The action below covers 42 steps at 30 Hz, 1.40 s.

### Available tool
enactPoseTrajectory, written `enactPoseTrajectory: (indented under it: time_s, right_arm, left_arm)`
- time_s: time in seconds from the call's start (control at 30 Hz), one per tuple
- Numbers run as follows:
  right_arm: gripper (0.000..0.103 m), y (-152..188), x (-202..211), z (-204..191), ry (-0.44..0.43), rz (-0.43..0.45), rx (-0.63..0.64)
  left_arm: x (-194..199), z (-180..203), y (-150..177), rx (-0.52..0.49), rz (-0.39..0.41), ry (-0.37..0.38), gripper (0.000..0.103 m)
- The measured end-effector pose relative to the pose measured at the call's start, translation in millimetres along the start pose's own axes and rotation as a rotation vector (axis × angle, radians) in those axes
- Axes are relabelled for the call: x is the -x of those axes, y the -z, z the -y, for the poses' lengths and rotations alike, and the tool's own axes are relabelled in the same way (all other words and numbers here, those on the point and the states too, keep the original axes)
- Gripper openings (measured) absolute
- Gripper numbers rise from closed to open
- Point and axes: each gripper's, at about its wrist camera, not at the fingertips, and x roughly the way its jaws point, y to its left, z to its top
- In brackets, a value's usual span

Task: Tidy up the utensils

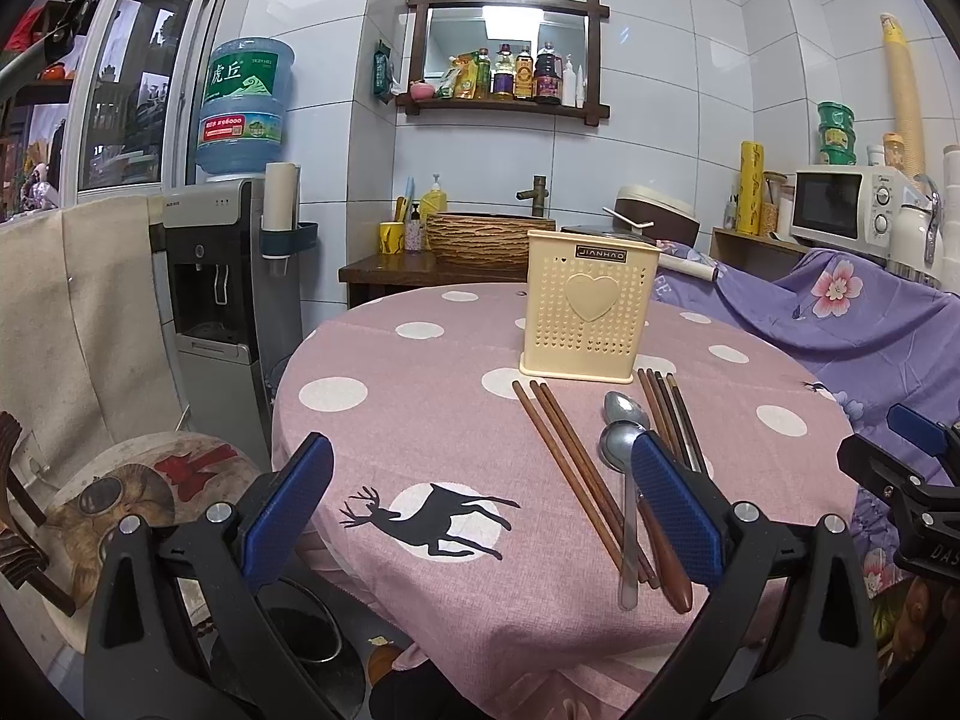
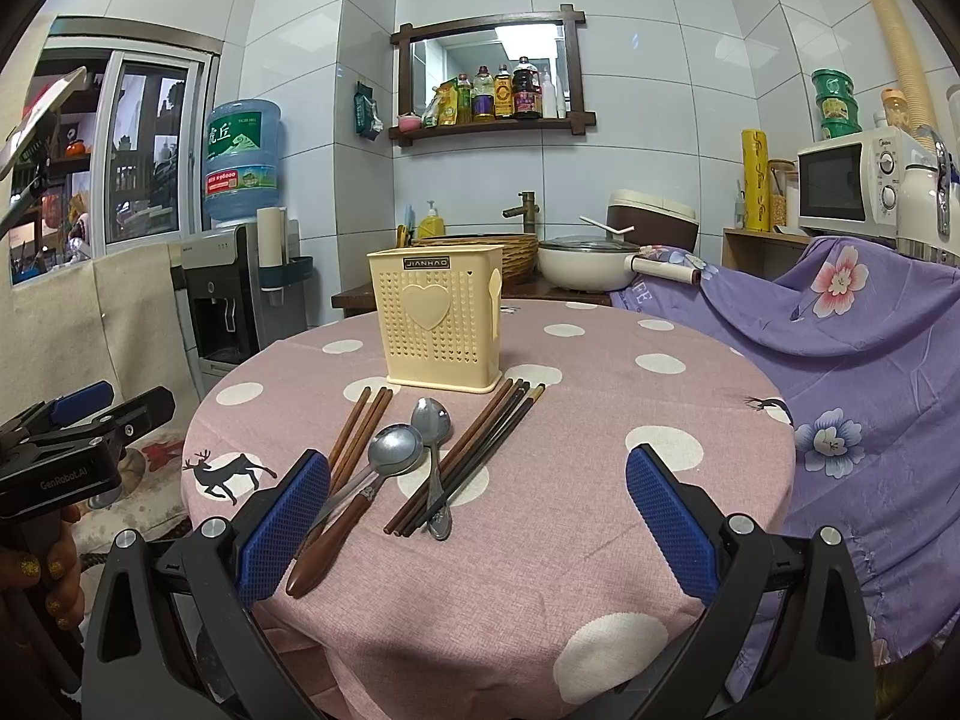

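Observation:
A cream perforated utensil holder [image 1: 585, 315] [image 2: 441, 318] stands upright on the round table with a pink dotted cloth [image 1: 390, 420] [image 2: 600, 540]. In front of it lie brown chopsticks [image 1: 570, 462] [image 2: 360, 426], darker chopsticks [image 1: 666, 408] [image 2: 480, 450], a metal spoon [image 1: 627, 408] [image 2: 431, 420] and a wooden-handled spoon [image 1: 666, 564] [image 2: 393, 450]. My left gripper [image 1: 480, 444] hovers open over the table's near left edge, its right finger covering part of the utensils. My right gripper [image 2: 477, 456] is open just before the spoons and touches nothing.
A water dispenser [image 1: 222, 276] and a cushioned chair [image 1: 120, 498] stand left of the table. Purple floral cloth [image 2: 870, 360] covers furniture on the right. A sink counter with a white pot [image 2: 588, 264] is behind. A hand [image 2: 54, 576] holds the left gripper.

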Motion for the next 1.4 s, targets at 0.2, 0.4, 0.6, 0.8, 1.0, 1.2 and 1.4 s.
enactPoseTrajectory:
  time_s: [0.2, 0.4, 0.6, 0.8, 1.0, 1.2, 1.4]
  right_arm:
    - [0.097, 2, -3, 1, 0.000, -0.010, -0.001]
    - [0.097, 20, -36, 12, 0.064, -0.142, -0.001]
    - [0.096, -1, -89, 42, -0.024, -0.326, -0.130]
    - [0.071, -19, -154, 53, -0.044, -0.494, -0.199]
    - [0.059, -35, -195, 45, -0.017, -0.537, -0.149]
    - [0.040, -36, -243, 56, 0.032, -0.619, -0.173]
    - [0.027, -34, -262, 59, 0.046, -0.674, -0.184]
  left_arm:
    - [-4, -1, 2, 0.000, -0.014, 0.003, 0.098]
    - [-24, -1, 6, -0.016, -0.099, 0.017, 0.098]
    - [-70, -6, -6, -0.038, -0.206, 0.046, 0.098]
    - [-144, -9, -30, -0.012, -0.373, 0.111, 0.097]
    - [-202, 11, -38, -0.069, -0.478, 0.091, 0.095]
    - [-232, 21, -38, -0.083, -0.533, 0.113, 0.073]
    - [-250, 26, -36, -0.094, -0.565, 0.120, 0.064]
